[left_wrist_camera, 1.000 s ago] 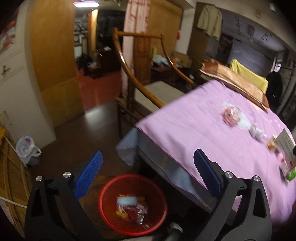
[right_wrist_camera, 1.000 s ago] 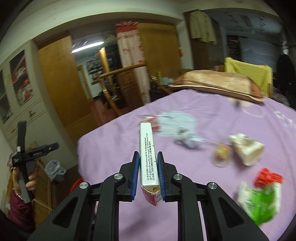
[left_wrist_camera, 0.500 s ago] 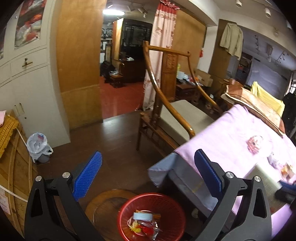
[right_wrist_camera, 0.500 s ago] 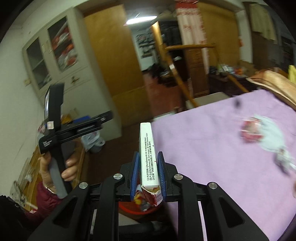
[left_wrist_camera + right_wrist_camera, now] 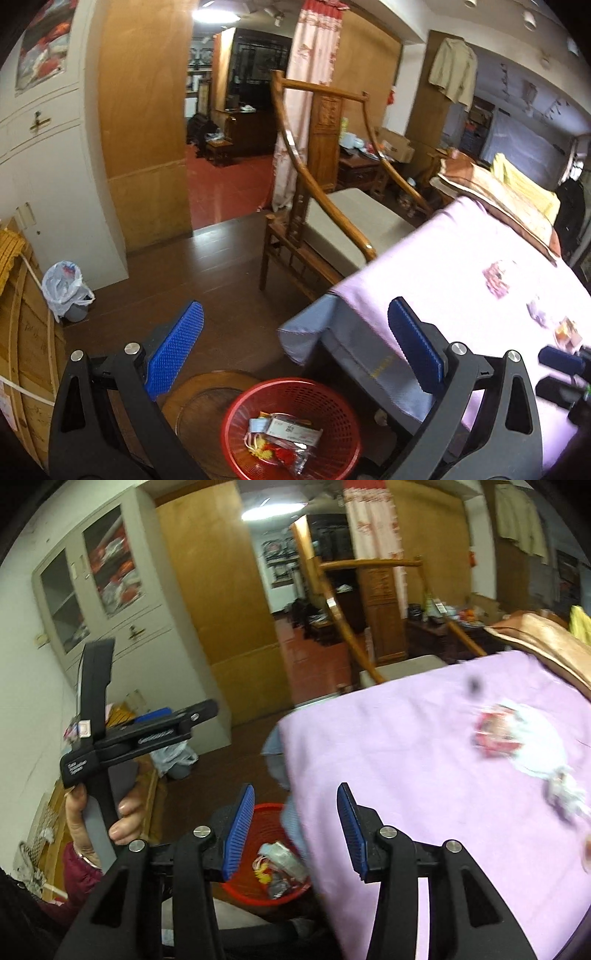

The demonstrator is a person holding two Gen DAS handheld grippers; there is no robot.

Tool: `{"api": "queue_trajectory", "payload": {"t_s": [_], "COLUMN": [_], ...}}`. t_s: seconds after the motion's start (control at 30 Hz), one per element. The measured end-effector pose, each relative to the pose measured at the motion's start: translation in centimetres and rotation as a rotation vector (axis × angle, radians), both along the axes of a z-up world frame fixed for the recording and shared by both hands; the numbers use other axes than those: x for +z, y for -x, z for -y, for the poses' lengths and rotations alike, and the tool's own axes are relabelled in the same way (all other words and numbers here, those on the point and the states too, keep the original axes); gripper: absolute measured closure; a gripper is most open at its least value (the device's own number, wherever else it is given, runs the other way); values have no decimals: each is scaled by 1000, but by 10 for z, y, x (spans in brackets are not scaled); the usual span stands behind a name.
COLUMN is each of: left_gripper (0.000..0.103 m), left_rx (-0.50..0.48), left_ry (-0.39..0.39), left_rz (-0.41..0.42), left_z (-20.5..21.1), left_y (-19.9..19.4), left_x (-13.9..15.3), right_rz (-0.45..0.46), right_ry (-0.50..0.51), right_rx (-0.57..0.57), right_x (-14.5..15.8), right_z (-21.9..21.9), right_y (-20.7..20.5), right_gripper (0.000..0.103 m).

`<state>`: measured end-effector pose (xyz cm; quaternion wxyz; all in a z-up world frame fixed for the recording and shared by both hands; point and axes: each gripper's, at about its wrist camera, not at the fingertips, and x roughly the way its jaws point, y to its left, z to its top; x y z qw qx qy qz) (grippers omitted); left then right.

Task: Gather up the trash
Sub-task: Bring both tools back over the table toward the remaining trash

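A red mesh basket (image 5: 236,417) stands on the floor beside the bed and holds several wrappers and a white carton (image 5: 293,432). My left gripper (image 5: 295,347) is open and empty above the basket. My right gripper (image 5: 295,827) is open and empty above the same basket (image 5: 242,890), at the edge of the purple bedspread (image 5: 424,775). More trash lies on the bed: a red and white wrapper (image 5: 513,734) and a crumpled white piece (image 5: 567,790). The wrapper also shows in the left wrist view (image 5: 496,275). The left gripper's body and the hand holding it (image 5: 110,746) show in the right wrist view.
A wooden armchair (image 5: 332,229) stands at the bed's far corner. A small bin with a plastic bag (image 5: 66,291) sits by the white cabinet (image 5: 44,177). A round wooden stool (image 5: 199,398) is beside the basket. Pillows (image 5: 498,195) lie at the bed's head.
My right gripper has opened and let go of the white carton, which now lies in the red basket. Both grippers have swung further from the bed toward the basket.
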<state>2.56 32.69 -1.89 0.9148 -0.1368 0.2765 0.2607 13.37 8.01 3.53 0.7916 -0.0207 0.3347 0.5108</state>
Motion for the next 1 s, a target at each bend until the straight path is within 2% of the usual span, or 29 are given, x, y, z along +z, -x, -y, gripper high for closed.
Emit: {"api": "queue_trajectory", "payload": {"t_s": [0.23,0.43,0.57,0.63,0.8,1.0], "left_gripper": [7,7,7,7,7,7], "left_rx": [-158,-289,-362,-400,-494,-558], "left_ry": [13,-34,-60,-65,-48,-91], "left_rz": [-32,-87,-117,-132,-168,-214], "left_z": [56,119,155,172,210,247], "left_y": [-23,-52,-71,-84,-119,-158], "left_x": [1,-2,-7,-11,-24,-37], "right_rz": [16,39,48,52,81,41], "right_ry": [-41,-67,-82,-77,-29,2], "right_rx": [-182,-354,-470,-522,-688,-831], "right_x": [0,-8,-15,-17,-31,-61], "right_z": [83,171,226,246,303,350], "right_y": [-22,-32,-37,-38,-48,-67], "right_gripper": [51,41,30,27,10,7]}}
